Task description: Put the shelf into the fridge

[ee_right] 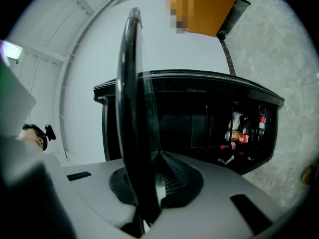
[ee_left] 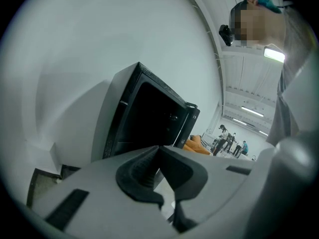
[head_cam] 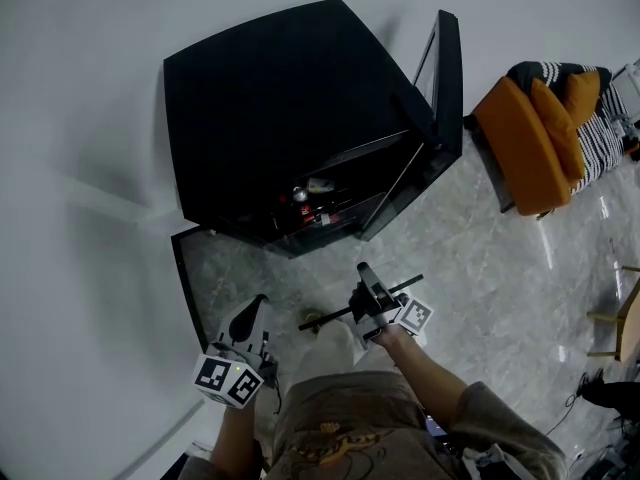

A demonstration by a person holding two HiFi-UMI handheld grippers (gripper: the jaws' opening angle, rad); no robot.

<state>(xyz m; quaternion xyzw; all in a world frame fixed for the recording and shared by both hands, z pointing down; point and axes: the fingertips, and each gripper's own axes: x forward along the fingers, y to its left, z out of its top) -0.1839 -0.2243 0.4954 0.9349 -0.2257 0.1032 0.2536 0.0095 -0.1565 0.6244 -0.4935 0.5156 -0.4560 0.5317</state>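
Shelf [head_cam: 340,316] is a dark-rimmed glass panel, held off the floor [head_cam: 480,268] in front of the fridge [head_cam: 280,98] and well apart from it. It shows edge-on in both the head view and the right gripper view. Right tongs [head_cam: 368,293] are clenched on its rim, with the panel standing upright between the pads. Left tongs [head_cam: 252,313] hang beside it to the left, pads closed together on nothing, pointing toward the fridge.

Fridge is black and sits against the white wall. Its door [head_cam: 450,68] is swung open to the right. Bottles [ee_right: 244,133] and small packs sit low inside at the right of the cavity; the rest of the interior is dark. Marble floor lies between the shelf and the opening. An orange seat [head_cam: 525,143] with striped cushions stands just past the open door.
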